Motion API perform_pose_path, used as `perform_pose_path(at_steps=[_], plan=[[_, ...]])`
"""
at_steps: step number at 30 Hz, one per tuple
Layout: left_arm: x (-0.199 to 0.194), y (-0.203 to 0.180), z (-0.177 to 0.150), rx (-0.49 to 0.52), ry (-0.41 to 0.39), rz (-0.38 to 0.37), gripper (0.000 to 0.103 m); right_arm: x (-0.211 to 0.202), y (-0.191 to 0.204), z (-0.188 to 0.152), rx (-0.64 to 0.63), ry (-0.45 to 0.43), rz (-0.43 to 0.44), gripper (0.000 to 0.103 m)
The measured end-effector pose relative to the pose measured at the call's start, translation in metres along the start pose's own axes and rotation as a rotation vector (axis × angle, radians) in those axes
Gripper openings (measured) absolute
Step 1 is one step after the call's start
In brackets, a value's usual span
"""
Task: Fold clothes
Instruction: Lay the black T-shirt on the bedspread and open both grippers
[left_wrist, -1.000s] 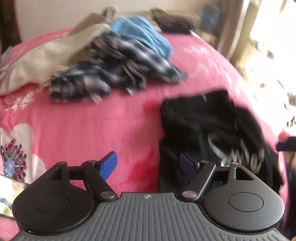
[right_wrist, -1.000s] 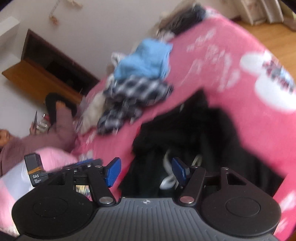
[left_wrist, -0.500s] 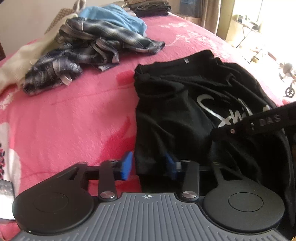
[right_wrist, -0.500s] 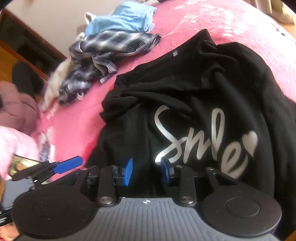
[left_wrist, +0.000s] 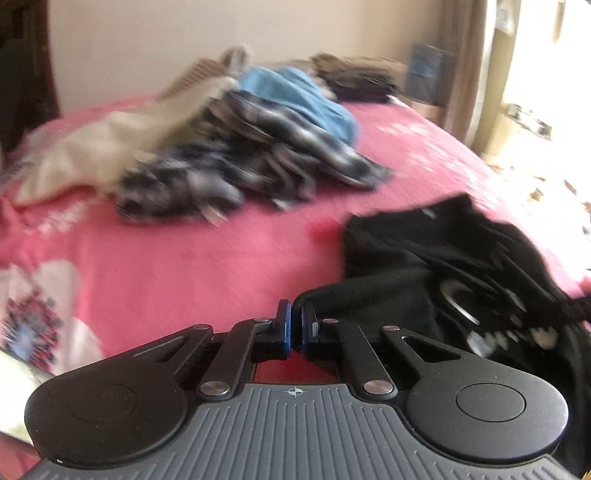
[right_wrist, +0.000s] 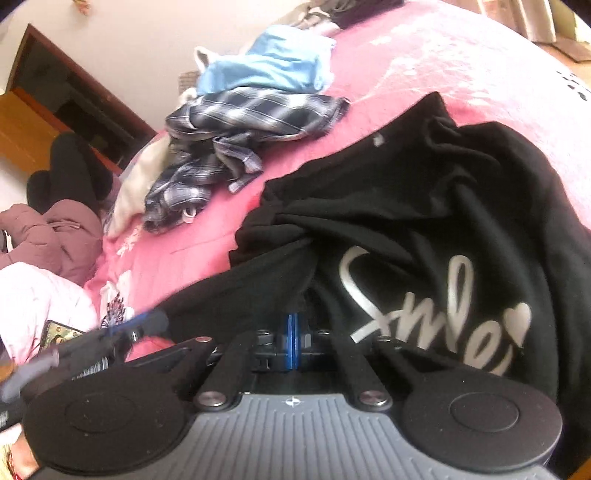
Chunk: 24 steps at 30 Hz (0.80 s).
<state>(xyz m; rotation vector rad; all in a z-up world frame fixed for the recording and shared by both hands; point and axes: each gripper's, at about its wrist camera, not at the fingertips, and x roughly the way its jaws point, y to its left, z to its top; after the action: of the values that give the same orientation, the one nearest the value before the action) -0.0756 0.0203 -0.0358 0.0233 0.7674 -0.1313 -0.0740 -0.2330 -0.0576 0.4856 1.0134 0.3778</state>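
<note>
A black T-shirt (right_wrist: 424, 206) with white script lettering lies crumpled on the pink bedspread (right_wrist: 424, 59). It also shows in the left wrist view (left_wrist: 424, 258) at the right. My left gripper (left_wrist: 293, 325) is shut on the shirt's near hem edge, which loops over its fingers. My right gripper (right_wrist: 293, 332) is shut on a fold of the same hem, and cloth drapes over its fingertips. The left gripper (right_wrist: 110, 332) shows blurred at the lower left of the right wrist view.
A pile of clothes sits further back on the bedspread (left_wrist: 184, 266): a plaid shirt (left_wrist: 229, 166), a blue garment (left_wrist: 303, 96) and a cream one (left_wrist: 110, 144). Folded dark clothes (left_wrist: 362, 77) lie at the far edge. A person in a mauve jacket (right_wrist: 55, 232) sits at the left.
Both grippers went from open to shut on the black T-shirt's near hem. The left gripper has since lifted and pulled the hem back, and the shirt bunches up.
</note>
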Motion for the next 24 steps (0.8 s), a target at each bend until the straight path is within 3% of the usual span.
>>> perform_pose_path(at_steps=[4,8,12,13,16,20,23,24], plan=[[0.007,0.030,0.026,-0.016,-0.048,0.160,0.003,-0.002,0.006,0.002,-0.011,-0.008,0.010,0.002],[0.023,0.060,0.042,-0.026,-0.022,0.323,0.003,-0.005,0.005,0.004,-0.029,-0.014,-0.002,0.002],[0.052,0.078,0.033,-0.057,0.083,0.328,0.011,-0.002,-0.008,0.005,-0.008,0.001,-0.027,0.003],[0.054,0.078,0.030,-0.062,0.089,0.331,0.020,-0.001,-0.011,0.005,0.000,0.005,-0.035,0.003],[0.049,0.070,0.021,-0.046,0.069,0.344,0.032,0.000,-0.021,0.005,0.016,0.011,-0.056,0.003],[0.032,0.059,0.030,-0.026,-0.023,0.341,0.047,-0.009,-0.030,0.010,0.011,-0.008,-0.076,0.004],[0.021,0.046,0.040,-0.011,-0.088,0.308,0.059,-0.026,-0.041,0.021,-0.006,-0.070,-0.115,0.019],[0.020,0.040,0.043,0.004,-0.089,0.285,0.059,-0.034,-0.046,0.027,-0.010,-0.104,-0.134,0.030]])
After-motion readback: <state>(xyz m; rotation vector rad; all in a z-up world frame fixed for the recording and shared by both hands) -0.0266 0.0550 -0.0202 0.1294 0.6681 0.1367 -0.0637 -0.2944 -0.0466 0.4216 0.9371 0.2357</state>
